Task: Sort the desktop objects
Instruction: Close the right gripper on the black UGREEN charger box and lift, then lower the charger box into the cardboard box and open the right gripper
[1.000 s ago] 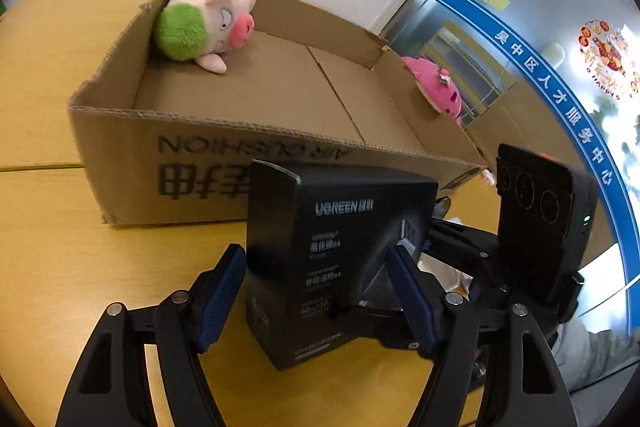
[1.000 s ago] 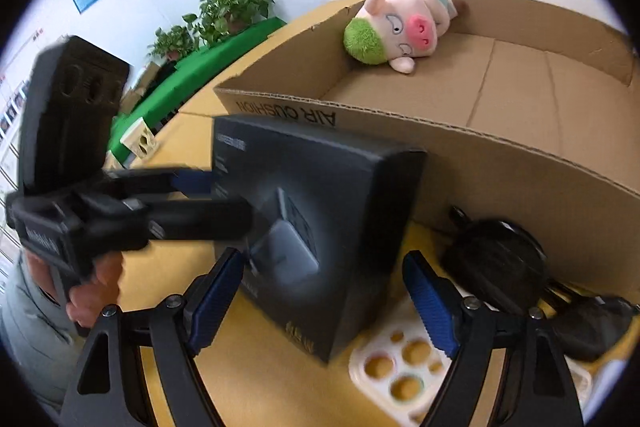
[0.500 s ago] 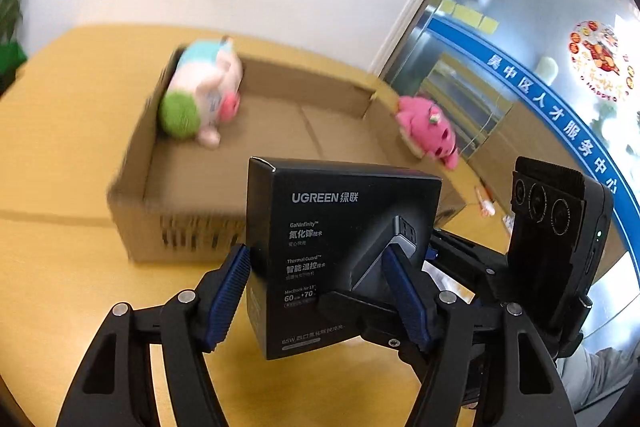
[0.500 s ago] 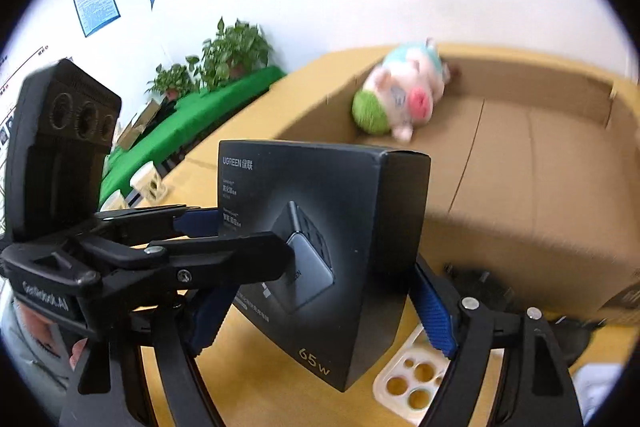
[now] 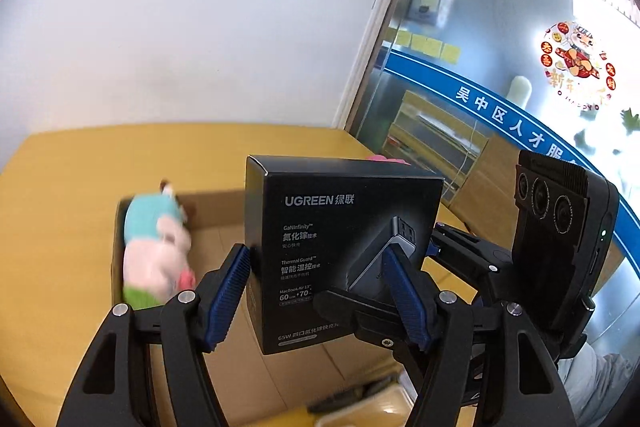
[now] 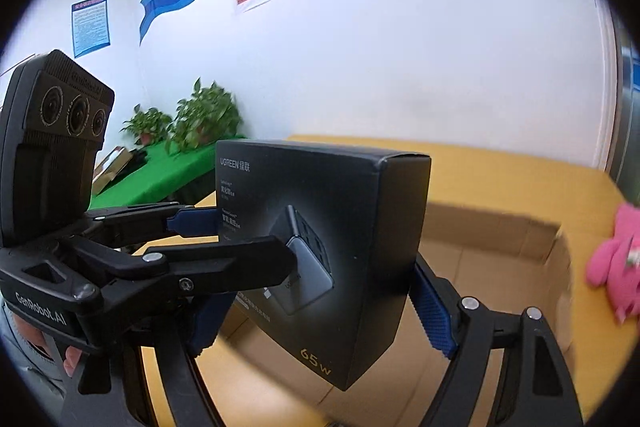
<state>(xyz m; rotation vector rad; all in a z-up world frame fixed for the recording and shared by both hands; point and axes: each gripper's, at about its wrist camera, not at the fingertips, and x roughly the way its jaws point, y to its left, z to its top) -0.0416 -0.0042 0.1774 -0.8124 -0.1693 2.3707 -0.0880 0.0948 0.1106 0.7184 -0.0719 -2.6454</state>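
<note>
You pinch the charger box [image 5: 340,247] upright between both tools (left [image 5: 320,291], right [image 6: 320,303]), above the carton [image 6: 500,239].

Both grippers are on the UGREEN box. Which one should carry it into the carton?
Probably right: the right gripper grips the UGREEN box with bare carton floor beyond it; the left gripper faces the pig plush.

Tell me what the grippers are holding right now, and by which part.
Both hold the black UGREEN charger box: the left gripper and the right gripper each clamp its lower half, pads on opposite faces.
</note>
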